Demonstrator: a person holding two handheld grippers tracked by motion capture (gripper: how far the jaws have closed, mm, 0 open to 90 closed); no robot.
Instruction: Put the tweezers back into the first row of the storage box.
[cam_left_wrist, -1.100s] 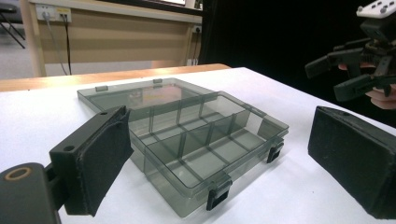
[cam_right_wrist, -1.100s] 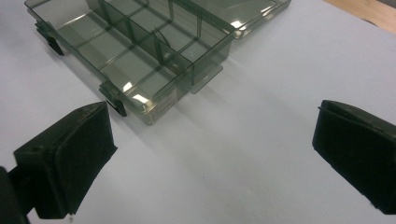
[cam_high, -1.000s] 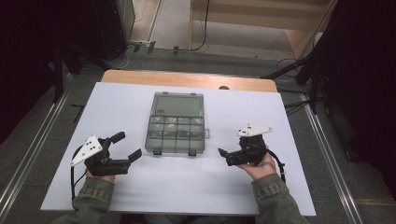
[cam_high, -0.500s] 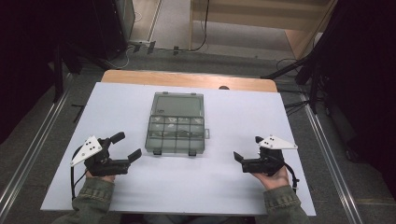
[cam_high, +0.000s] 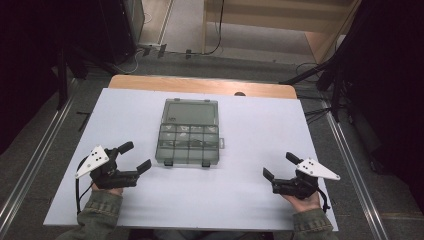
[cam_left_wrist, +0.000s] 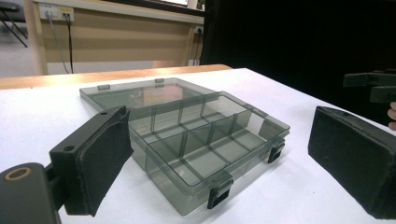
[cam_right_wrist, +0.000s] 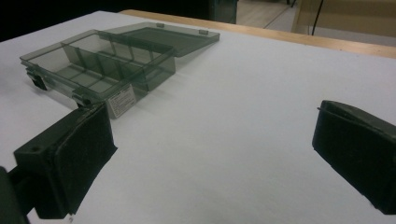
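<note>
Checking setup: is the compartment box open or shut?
Open: the box has its lid lying flat behind the compartments.

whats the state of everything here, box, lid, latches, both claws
organizer box: open, compartments look empty
lid: swung flat back on the table
latches: undone, hanging at the front edge
left claw: open, holding nothing, beside the box's front left corner
right claw: open, holding nothing, well clear of the box
table: white top, box near its middle

White-topped counter (cam_high: 260, 130) with a wooden far edge stands on grey floor (cam_high: 35, 155); a light wooden cabinet (cam_high: 280, 20) sits behind, dark surroundings.
</note>
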